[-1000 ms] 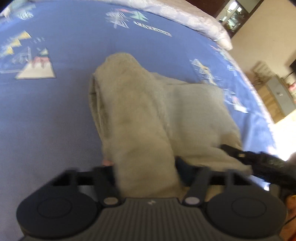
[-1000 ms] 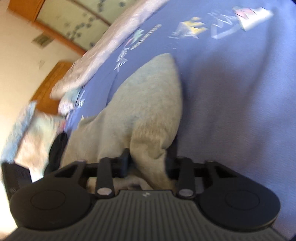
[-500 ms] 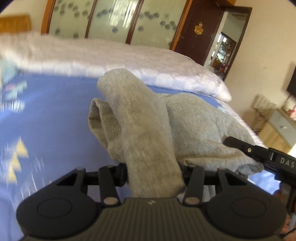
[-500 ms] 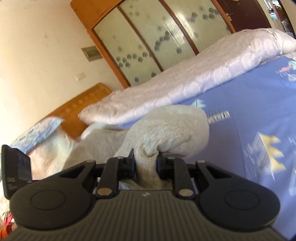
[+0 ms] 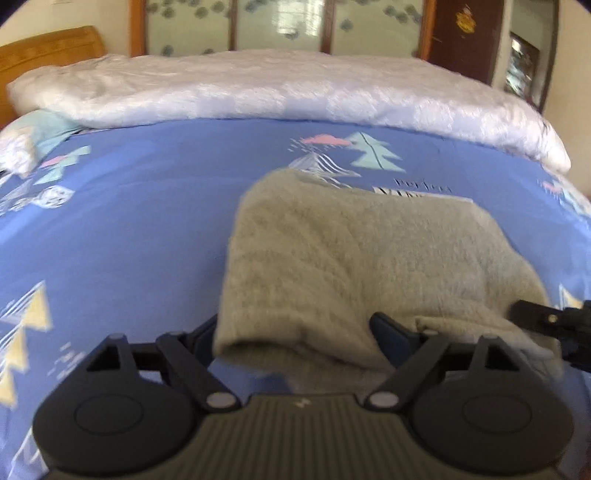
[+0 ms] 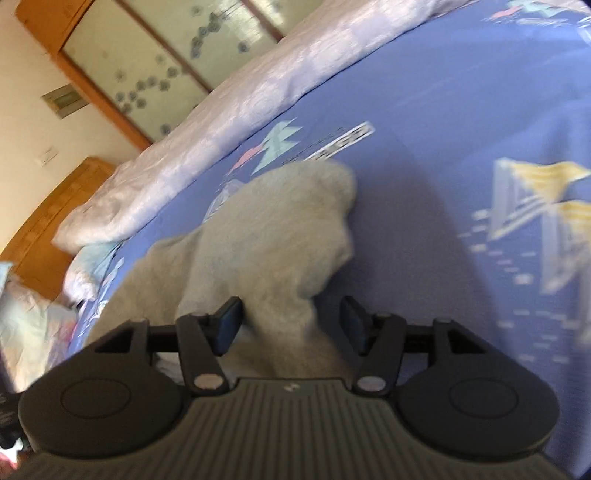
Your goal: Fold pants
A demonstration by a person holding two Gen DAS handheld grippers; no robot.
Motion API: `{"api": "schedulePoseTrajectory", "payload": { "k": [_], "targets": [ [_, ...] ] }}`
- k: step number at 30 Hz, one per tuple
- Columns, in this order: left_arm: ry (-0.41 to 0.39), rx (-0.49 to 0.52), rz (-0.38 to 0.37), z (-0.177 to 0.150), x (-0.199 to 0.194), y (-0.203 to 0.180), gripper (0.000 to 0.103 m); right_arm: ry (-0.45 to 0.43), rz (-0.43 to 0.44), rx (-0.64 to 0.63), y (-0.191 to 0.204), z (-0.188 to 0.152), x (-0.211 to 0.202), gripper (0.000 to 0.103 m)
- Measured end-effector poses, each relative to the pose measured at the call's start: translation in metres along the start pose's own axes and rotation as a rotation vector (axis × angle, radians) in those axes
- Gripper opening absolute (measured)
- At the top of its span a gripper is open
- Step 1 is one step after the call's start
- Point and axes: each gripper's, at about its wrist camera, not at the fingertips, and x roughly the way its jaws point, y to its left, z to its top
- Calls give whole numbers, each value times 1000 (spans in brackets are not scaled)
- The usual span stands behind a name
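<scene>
The grey fleece pants [image 5: 354, 266] lie folded in a compact bundle on the blue patterned bedspread [image 5: 129, 229]. My left gripper [image 5: 295, 336] is open, its jaws wide apart on either side of the near edge of the pants. My right gripper [image 6: 291, 325] is open too, with a fold of the pants [image 6: 266, 240] lying loose between its jaws. The tip of the right gripper shows at the right edge of the left wrist view [image 5: 546, 321].
A white quilt [image 5: 295, 92] lies rolled along the far side of the bed. A wooden headboard [image 6: 48, 221] and pillows [image 6: 33, 325] are at the left. Glass-panelled wardrobe doors [image 5: 280, 26] stand behind the bed.
Both grippers carried the pants up and over, laid them flat on the bedspread, then opened and let go. The bundle now rests on the bed.
</scene>
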Motion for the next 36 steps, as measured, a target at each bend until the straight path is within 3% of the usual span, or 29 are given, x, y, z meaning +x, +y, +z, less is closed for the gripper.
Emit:
{"api": "schedulePoseTrajectory", "payload": {
  "k": [6,12,17,21,32,36],
  "targets": [
    [35,-26,18,-30,-77,14,89,-23,23,-15,6,-21,-74,63],
    [105,-22,5,-69,-142,6,90,57,-28,-126,29,-78,-137,64],
    [86,27,35,-101,-195,-8,102,87,-52,-200,46,-128,-186,72],
    [57,43,66,-122,-229,-14,103,90,-74,-217,51,-158,-214,77],
    [46,51,11,-156,-267,-15,103,91,-77,-183,56,-191,-242,79],
    [40,59,31,-165,-273,-16,103,87,-79,-191,61,-198,-244,82]
  ]
}}
